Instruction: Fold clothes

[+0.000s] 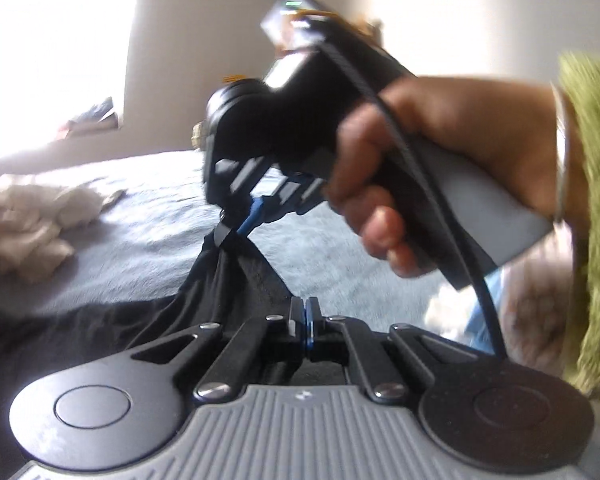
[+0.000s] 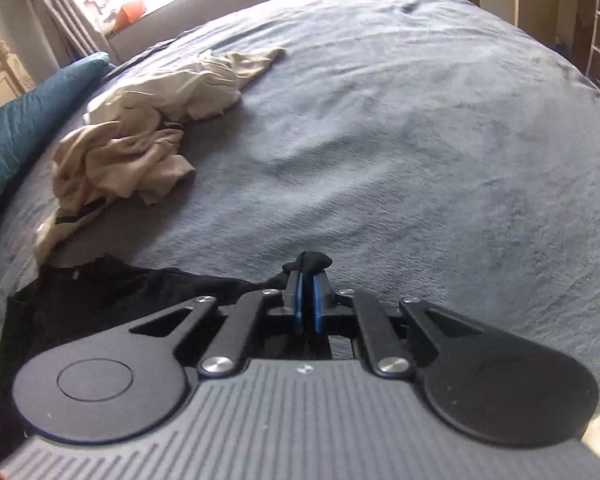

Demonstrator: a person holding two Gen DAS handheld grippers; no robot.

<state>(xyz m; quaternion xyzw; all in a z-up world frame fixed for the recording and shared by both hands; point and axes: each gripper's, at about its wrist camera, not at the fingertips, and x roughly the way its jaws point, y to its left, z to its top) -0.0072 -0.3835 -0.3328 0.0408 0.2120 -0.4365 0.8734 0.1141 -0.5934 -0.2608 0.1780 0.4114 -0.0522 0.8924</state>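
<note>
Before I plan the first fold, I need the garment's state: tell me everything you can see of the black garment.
The black garment is thin, soft, dark fabric, unfolded and wrinkled, lying on the grey bed cover. The right gripper is shut on a bunched part of it, lifting it into a taut, gathered peak; a tuft pokes out past the fingertips. The left gripper is shut; whether it pinches cloth cannot be told. The garment's far edge lies beside the beige clothes.

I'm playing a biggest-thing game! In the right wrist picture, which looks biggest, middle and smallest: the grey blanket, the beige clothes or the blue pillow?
1. Grey blanket, easily the biggest.
2. Beige clothes.
3. Blue pillow, but it is cut off at the edge, so its place is unsure.
</note>
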